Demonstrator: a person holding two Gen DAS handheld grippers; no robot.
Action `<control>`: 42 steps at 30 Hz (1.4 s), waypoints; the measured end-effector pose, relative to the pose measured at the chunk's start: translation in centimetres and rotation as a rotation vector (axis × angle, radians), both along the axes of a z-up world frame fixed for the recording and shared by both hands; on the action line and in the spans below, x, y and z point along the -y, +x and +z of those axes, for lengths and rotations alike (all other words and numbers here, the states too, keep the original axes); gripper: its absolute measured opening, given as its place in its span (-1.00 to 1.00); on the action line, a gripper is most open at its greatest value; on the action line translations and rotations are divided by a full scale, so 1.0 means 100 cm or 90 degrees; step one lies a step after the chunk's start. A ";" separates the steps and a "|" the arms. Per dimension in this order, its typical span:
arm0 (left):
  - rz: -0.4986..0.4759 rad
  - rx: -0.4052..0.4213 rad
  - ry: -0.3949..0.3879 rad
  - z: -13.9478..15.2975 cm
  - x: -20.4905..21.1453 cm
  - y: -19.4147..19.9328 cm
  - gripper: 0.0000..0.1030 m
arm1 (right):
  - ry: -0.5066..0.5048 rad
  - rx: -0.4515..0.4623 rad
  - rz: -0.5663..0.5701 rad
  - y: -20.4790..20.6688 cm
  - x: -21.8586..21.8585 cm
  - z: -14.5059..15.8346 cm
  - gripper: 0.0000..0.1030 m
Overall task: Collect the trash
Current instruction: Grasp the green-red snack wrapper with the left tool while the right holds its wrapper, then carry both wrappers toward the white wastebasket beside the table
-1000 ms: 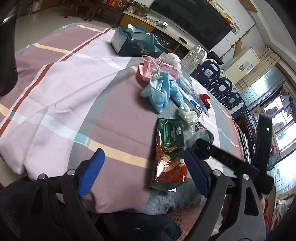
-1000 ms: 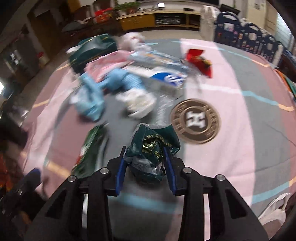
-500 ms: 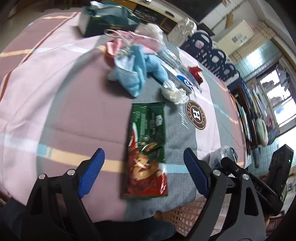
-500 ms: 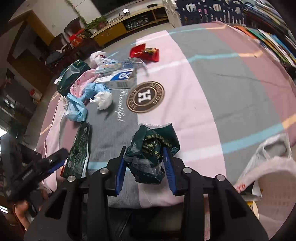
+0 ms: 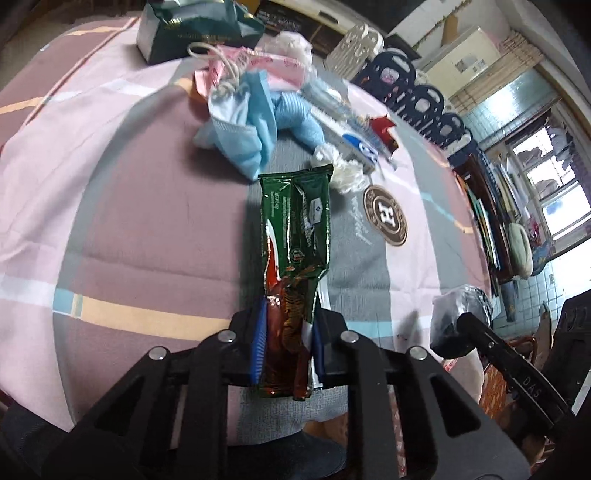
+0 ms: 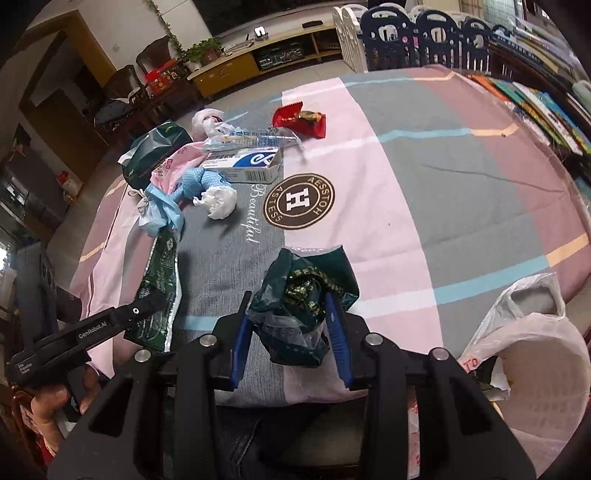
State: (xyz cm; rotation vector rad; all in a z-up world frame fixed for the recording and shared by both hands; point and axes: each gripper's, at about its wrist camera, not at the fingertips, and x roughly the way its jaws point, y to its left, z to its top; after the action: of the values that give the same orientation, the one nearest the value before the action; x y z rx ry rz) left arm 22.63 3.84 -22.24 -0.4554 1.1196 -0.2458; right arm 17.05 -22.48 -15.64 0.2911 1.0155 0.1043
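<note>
My left gripper (image 5: 286,345) is shut on the near end of a long green and red snack wrapper (image 5: 295,236) that lies on the table's front edge; the wrapper also shows in the right wrist view (image 6: 159,284). My right gripper (image 6: 291,332) is shut on a crumpled dark green plastic wrapper (image 6: 303,295), held above the front edge. More trash lies further back: a blue face mask (image 5: 243,122), a white tissue ball (image 6: 218,201), a blue and white carton (image 6: 243,164), a red candy wrapper (image 6: 299,118).
A bin lined with a white plastic bag (image 6: 528,332) stands off the table's edge at lower right. A dark green tissue pack (image 5: 192,29) sits at the far side. The tablecloth (image 6: 461,177) is striped pink, grey and mauve. Chairs (image 6: 424,33) stand beyond.
My left gripper moved forward and closed on the near end of the green and red wrapper. My right gripper, still holding the dark green wrapper, pulled back toward the bin side.
</note>
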 end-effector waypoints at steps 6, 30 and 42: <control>0.034 0.104 0.092 0.036 0.010 -0.028 -0.59 | -0.057 0.045 0.000 -0.016 0.003 0.028 -0.25; 0.097 0.172 0.219 0.081 -0.001 -0.079 -0.59 | -0.103 0.048 0.027 -0.033 -0.023 0.038 -0.25; 0.094 0.187 0.217 0.089 0.004 -0.084 -0.58 | -0.111 0.058 0.051 -0.037 -0.041 0.045 -0.25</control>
State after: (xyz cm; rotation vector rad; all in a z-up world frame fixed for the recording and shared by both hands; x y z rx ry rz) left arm 14.25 3.46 -13.35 -0.1880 0.8144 0.0105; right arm 13.38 -18.42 -11.18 0.0857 0.9385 0.1001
